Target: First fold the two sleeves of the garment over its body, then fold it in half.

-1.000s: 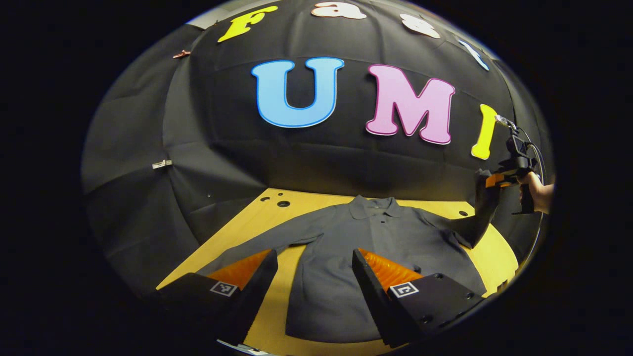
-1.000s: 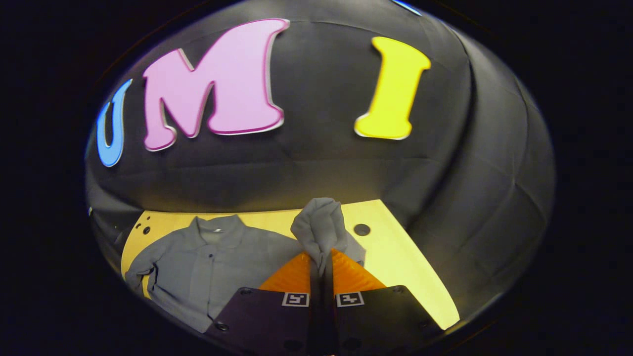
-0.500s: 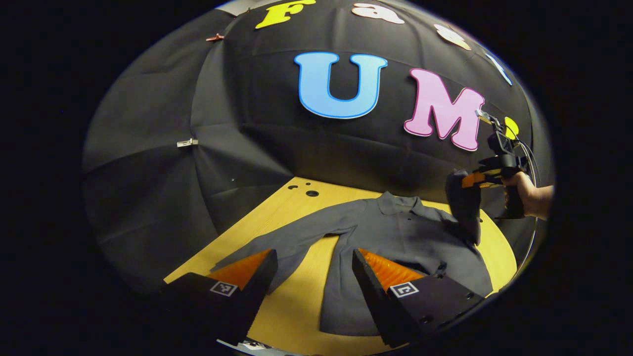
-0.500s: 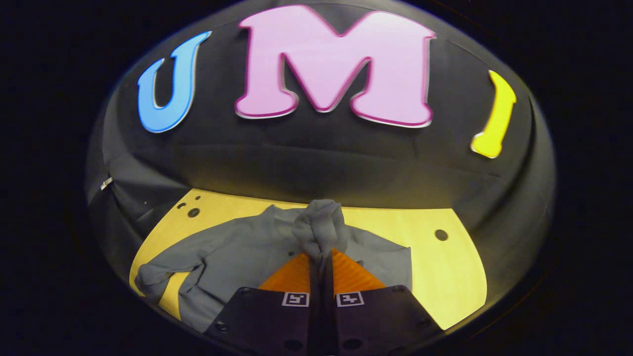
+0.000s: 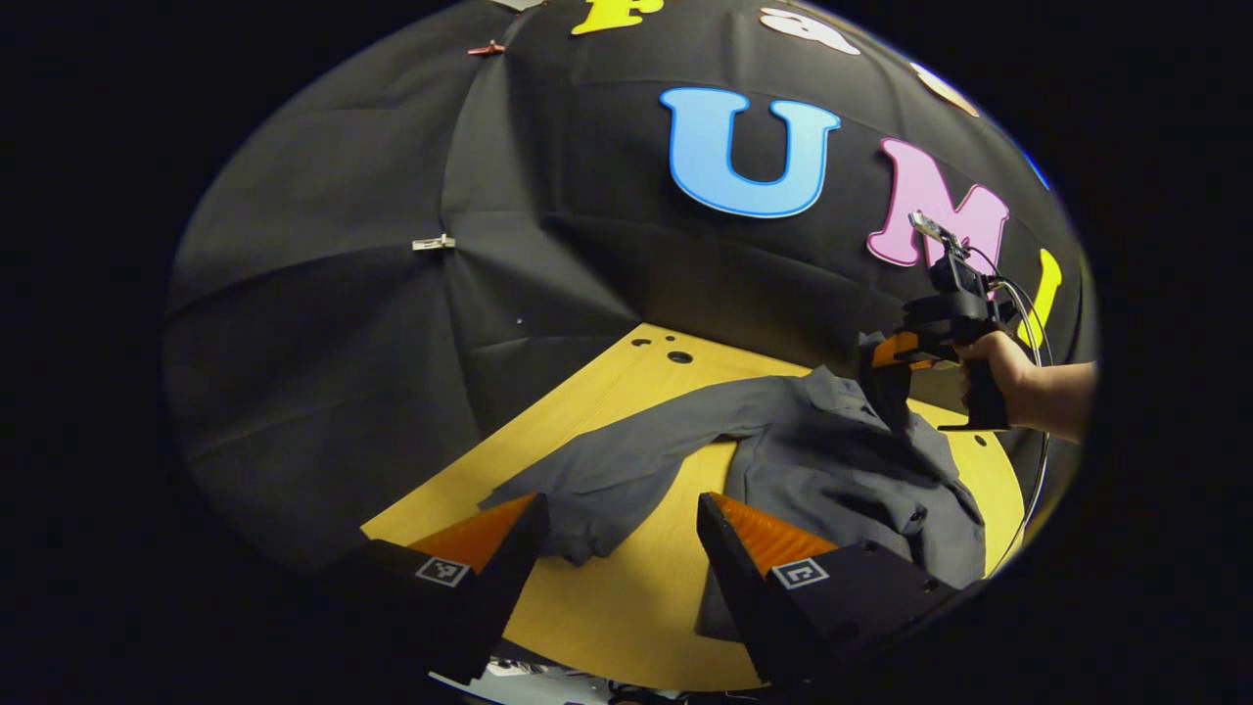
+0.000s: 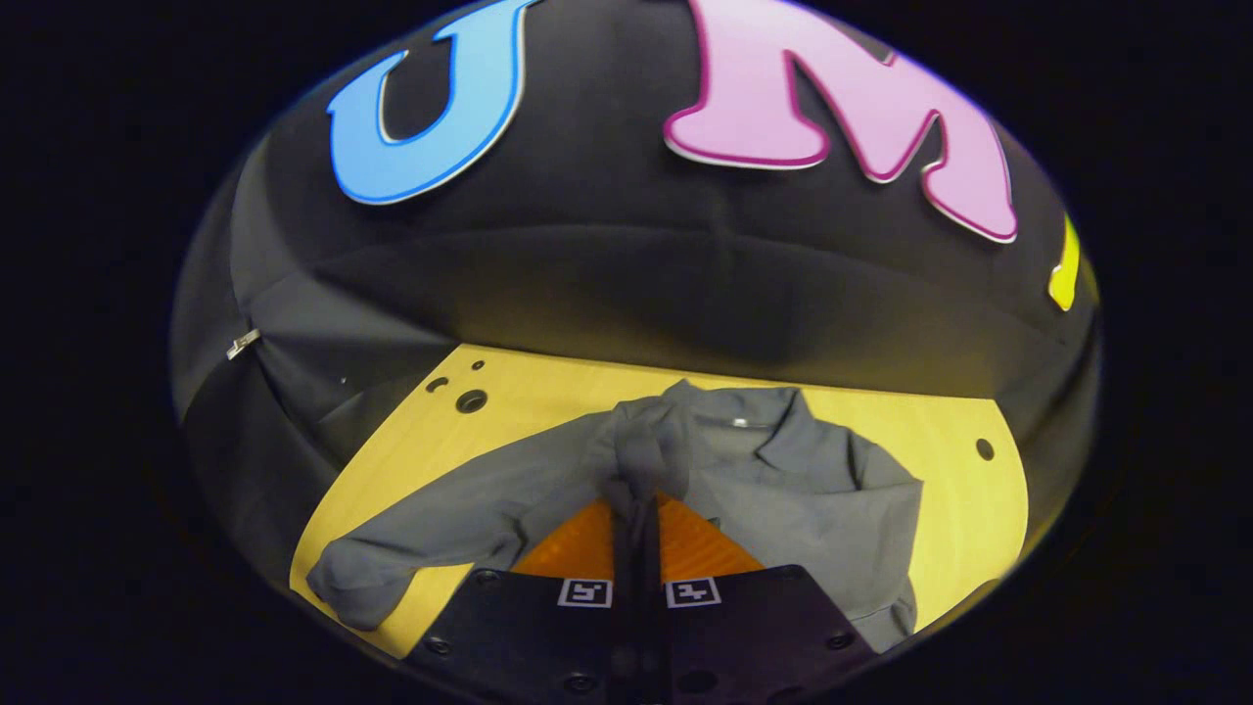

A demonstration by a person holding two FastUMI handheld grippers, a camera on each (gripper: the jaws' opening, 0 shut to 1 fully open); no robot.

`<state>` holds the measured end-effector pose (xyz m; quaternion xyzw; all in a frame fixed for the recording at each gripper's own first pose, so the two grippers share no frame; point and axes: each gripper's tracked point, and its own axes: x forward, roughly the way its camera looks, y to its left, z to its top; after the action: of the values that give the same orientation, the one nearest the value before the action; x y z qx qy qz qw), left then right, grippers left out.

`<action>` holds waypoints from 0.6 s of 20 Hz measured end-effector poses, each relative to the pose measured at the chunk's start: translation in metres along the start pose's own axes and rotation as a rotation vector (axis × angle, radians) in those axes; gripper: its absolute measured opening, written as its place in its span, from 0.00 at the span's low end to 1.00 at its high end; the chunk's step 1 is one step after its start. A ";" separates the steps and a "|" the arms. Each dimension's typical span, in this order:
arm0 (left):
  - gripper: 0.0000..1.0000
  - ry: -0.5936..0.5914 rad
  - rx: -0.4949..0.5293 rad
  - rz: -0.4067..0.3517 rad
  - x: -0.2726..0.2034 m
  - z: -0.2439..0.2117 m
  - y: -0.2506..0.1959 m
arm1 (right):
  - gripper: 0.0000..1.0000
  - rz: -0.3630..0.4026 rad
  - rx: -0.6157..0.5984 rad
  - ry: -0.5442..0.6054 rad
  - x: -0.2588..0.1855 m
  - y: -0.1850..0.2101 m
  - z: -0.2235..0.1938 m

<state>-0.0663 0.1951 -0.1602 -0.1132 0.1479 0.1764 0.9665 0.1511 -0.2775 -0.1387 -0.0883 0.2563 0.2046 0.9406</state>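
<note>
A grey long-sleeved collared shirt (image 5: pixel 832 470) lies face up on the yellow wooden table (image 5: pixel 626 607). My left gripper (image 5: pixel 619 509) hovers open above the table's near edge, with the cuff of the outstretched sleeve (image 5: pixel 587 490) between and beyond its fingers, untouched. My right gripper (image 6: pixel 636 501) is shut on the other sleeve's end (image 6: pixel 646 455), a bunched wad held up over the shirt's chest near the collar (image 6: pixel 744 421). The left gripper view shows that gripper (image 5: pixel 896 352) in a hand (image 5: pixel 998 362), the sleeve hanging from it onto the body.
Black cloth walls close the booth behind and at both sides. Small round holes (image 5: pixel 678 357) mark the table's far left corner, and another hole (image 6: pixel 984 448) sits at the far right. Bare tabletop (image 6: pixel 964 519) lies right of the shirt.
The right gripper has carried its sleeve inward from the table's right side to above the shirt's chest. The left gripper has swung left toward the outstretched sleeve, staying open.
</note>
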 end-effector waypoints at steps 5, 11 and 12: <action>0.96 0.016 -0.044 0.072 -0.004 -0.007 0.024 | 0.05 0.032 -0.033 0.080 0.041 0.047 -0.036; 0.96 0.034 -0.067 0.097 0.002 -0.016 0.036 | 0.29 0.057 -0.049 0.146 0.055 0.072 -0.063; 0.96 0.035 -0.067 0.098 0.003 -0.016 0.037 | 0.20 0.070 -0.047 0.148 0.051 0.077 -0.065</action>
<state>-0.0818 0.2255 -0.1820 -0.1414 0.1642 0.2263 0.9496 0.1292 -0.2089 -0.2250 -0.1159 0.3231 0.2364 0.9090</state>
